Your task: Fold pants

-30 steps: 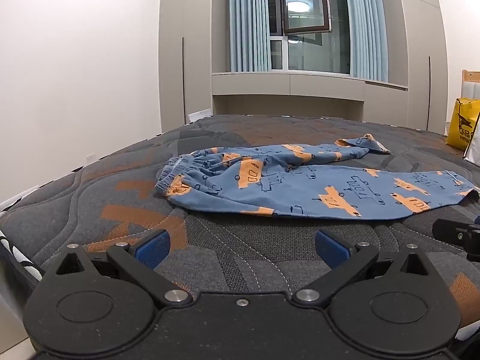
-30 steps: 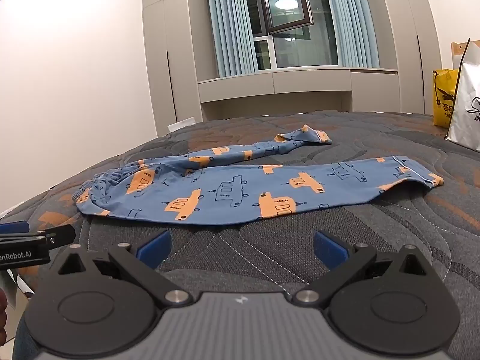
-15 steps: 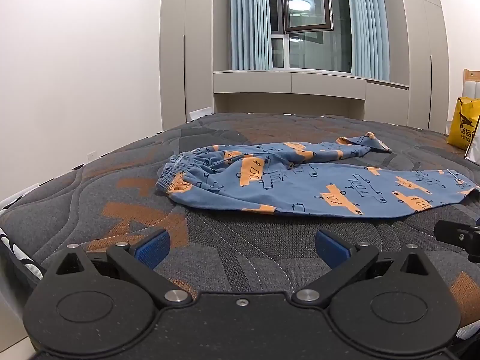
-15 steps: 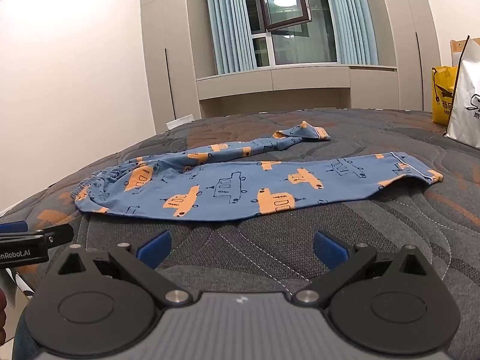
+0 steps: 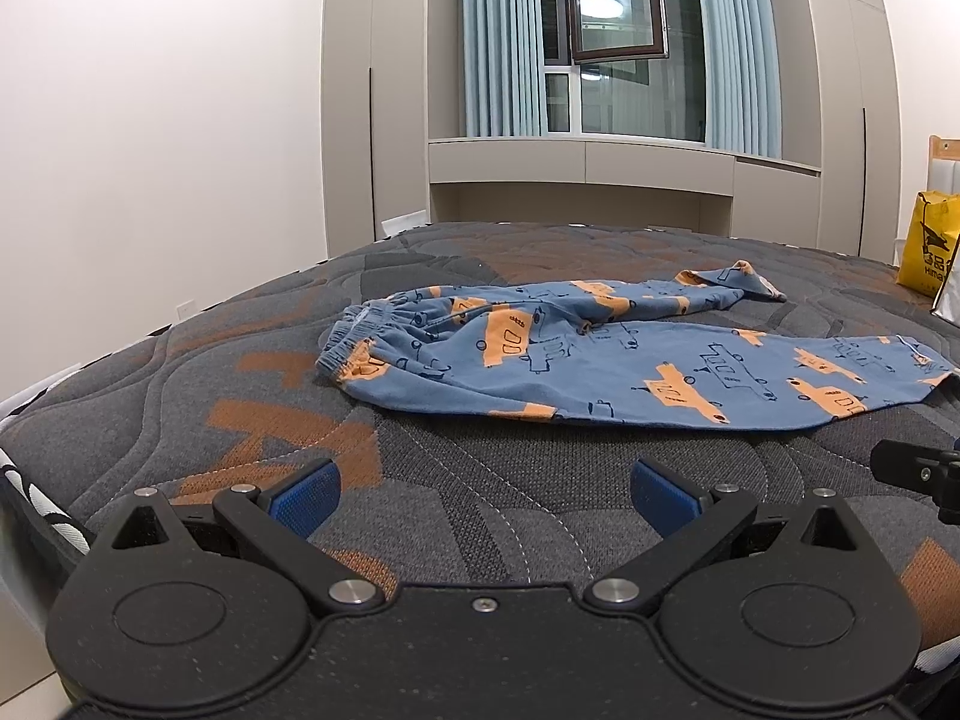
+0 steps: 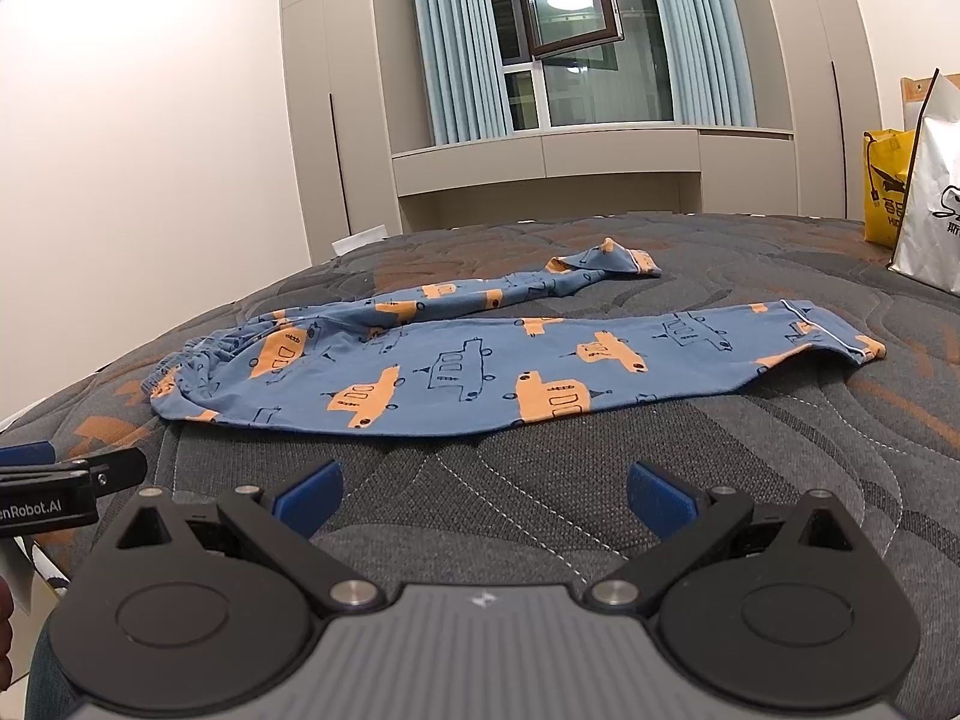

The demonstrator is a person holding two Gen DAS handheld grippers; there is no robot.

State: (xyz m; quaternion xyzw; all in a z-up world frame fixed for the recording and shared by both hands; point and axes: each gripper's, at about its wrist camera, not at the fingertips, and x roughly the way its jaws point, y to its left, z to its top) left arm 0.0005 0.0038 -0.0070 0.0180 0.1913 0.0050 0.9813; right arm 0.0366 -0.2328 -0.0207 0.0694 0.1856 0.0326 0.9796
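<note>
Blue pants (image 5: 600, 360) (image 6: 480, 366) with orange vehicle prints lie spread on a grey and orange quilted mattress (image 5: 252, 396) (image 6: 750, 468). The elastic waistband is at the left, and both legs run to the right, the far one thinner and bunched at its cuff. My left gripper (image 5: 485, 495) hovers open over the mattress near its front edge, short of the pants and nearer the waistband. Open too, my right gripper (image 6: 485, 495) sits in front of the near leg's middle. Nothing is between either pair of blue pads. Each gripper's side shows at the edge of the other's view.
A white bag (image 6: 930, 210) and a yellow bag (image 6: 885, 186) stand at the mattress's far right. Beyond the bed are cabinets, curtains and an open window (image 5: 618, 18). The mattress edge drops off at the left (image 5: 36, 498). A hand's edge shows at the lower left (image 6: 5, 624).
Both views have shifted a little, with the pants now sitting slightly lower and nearer in the frames. The pants themselves have not moved, and both grippers stay open.
</note>
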